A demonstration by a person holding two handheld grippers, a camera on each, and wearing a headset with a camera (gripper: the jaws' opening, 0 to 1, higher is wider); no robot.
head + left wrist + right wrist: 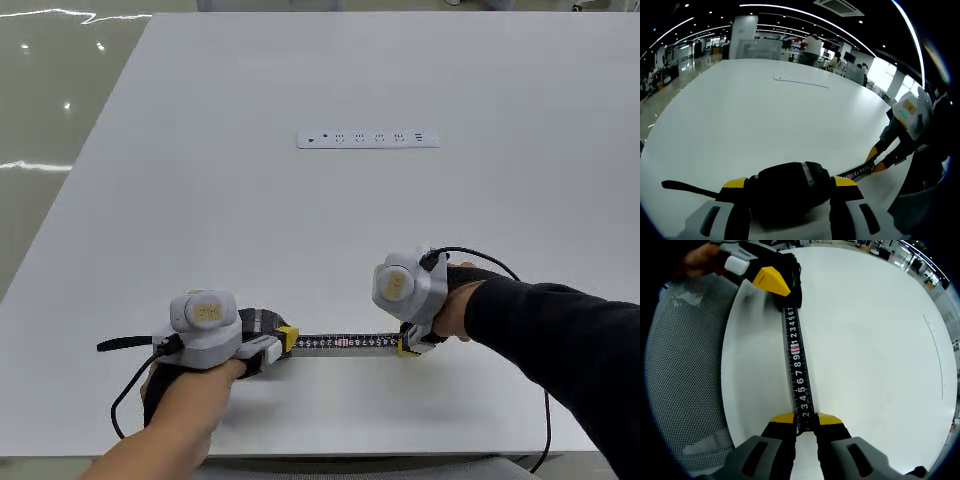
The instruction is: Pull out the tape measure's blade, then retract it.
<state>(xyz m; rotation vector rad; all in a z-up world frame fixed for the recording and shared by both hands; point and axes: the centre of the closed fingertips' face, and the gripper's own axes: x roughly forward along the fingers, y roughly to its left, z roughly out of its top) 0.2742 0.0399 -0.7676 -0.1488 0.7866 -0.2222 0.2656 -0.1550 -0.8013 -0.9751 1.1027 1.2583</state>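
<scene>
At the near edge of the white matte table (pixel 250 220), the left gripper (pixel 283 340) is clamping its yellow-tipped jaws on either side of the black rounded tape measure case (pixel 262 323). In the left gripper view the left gripper (pixel 790 182) is holding that tape measure case (pixel 790 195) snugly between the two jaws, and a thin black wrist strap (pixel 685 188) is trailing from the case across the table to the left. The strap (pixel 125 343) is lying flat on the tabletop.

The narrow black blade with pale printed numerals (pixel 345 342) is stretching from the case straight across to the right gripper (pixel 407 348), just above the table. In the right gripper view the right gripper (pixel 805 419) is pinching the blade (pixel 797 360) at its free end, jaws closed against it. A grey mesh surface (pixel 680 365) is showing past the table's edge.

Farther off, a long white power strip (pixel 367 139) is lying alone near the table's middle. Beyond the table, people (pixel 813 46) are standing in the background.
</scene>
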